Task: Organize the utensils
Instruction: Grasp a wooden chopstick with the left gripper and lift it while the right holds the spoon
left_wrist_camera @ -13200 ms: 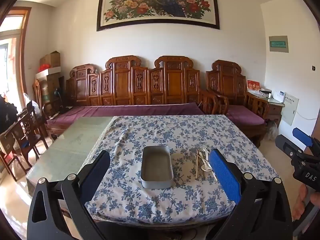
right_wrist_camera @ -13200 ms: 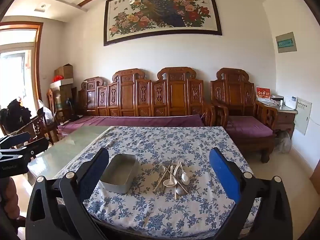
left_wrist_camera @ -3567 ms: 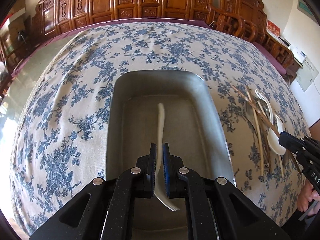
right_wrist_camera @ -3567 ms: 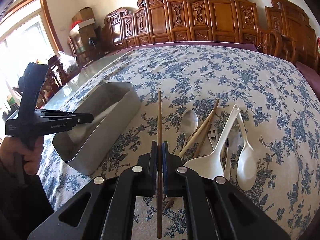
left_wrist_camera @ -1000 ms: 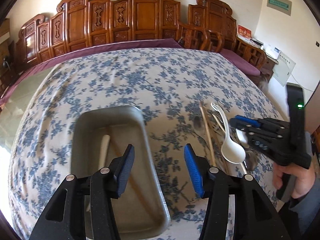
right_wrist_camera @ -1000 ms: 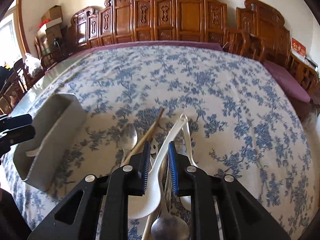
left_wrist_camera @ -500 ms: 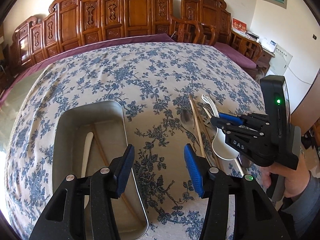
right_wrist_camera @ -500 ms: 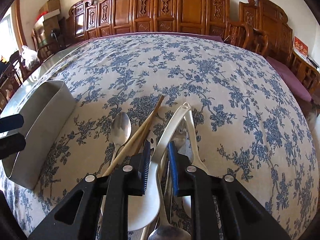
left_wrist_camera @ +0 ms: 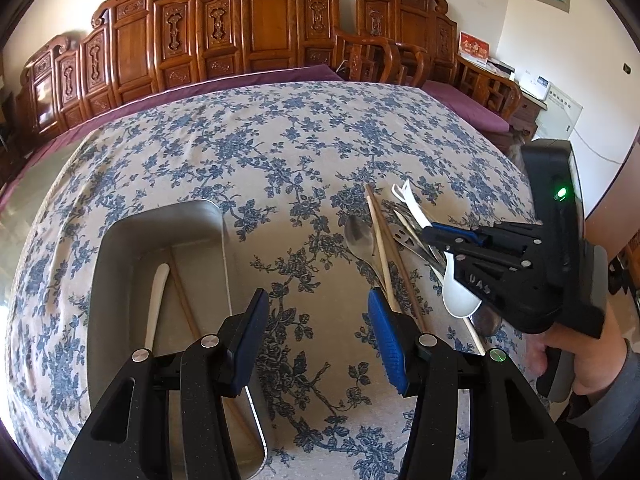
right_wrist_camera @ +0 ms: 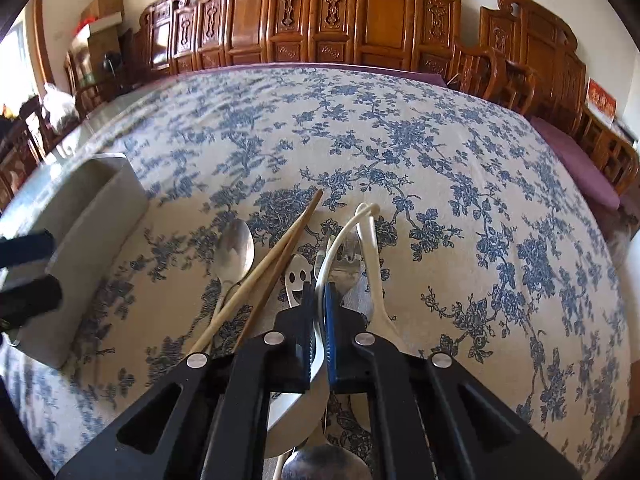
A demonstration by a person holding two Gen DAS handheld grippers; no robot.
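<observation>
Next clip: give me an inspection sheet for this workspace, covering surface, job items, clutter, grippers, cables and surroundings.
Surface: floral tablecloth, flat.
Job's things: metal tray holding a white spoon and a chopstick; utensil pile loose on the cloth.
Clutter: nothing seen.
Grippers: left hand-held gripper open, above the cloth; right hand-held gripper shut on white spoon handle.
Cables: nothing seen on the table.
Surroundings: carved wooden bench.
</observation>
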